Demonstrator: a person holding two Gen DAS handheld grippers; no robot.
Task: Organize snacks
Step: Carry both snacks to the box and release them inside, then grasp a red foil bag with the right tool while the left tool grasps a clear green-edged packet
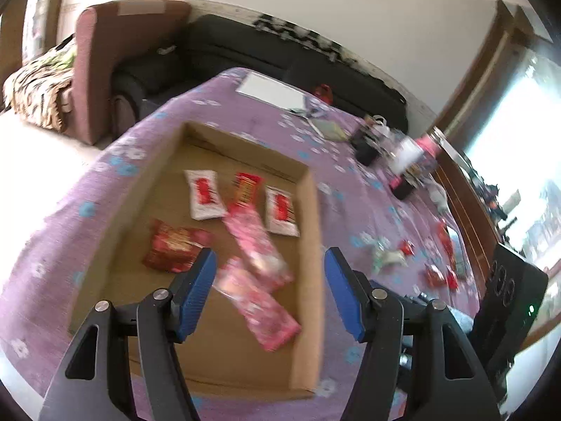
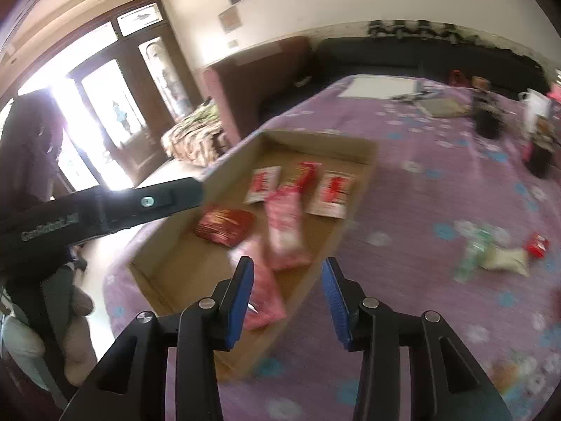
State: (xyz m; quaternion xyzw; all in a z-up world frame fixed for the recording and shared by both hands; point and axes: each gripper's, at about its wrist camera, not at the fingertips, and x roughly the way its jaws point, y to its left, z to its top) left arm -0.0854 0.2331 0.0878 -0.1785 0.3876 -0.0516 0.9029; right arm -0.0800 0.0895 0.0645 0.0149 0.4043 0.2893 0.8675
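A shallow cardboard box (image 1: 310, 231) (image 2: 364, 161) sits on the purple flowered tablecloth. Inside lie two white-and-red packets (image 1: 205, 194) (image 1: 280, 210), a red packet between them (image 1: 245, 187), a dark red packet (image 1: 173, 249) (image 2: 224, 226) and two pink packets (image 1: 257, 242) (image 1: 259, 307) (image 2: 284, 226). My left gripper (image 1: 268, 291) is open and empty above the box's near part. My right gripper (image 2: 287, 298) is open and empty over the box's near right edge. Loose snacks lie on the cloth to the right: a pale green packet (image 2: 480, 249) (image 1: 385, 258) and small red ones (image 2: 536, 244) (image 1: 438, 275).
A white sheet (image 1: 271, 89), scissors, dark cups (image 2: 487, 119) and bottles stand at the table's far side. A black sofa and a brown armchair (image 1: 101, 70) are behind the table. A black device (image 1: 508, 301) stands at the right. The left gripper's arm (image 2: 105, 207) crosses the right wrist view.
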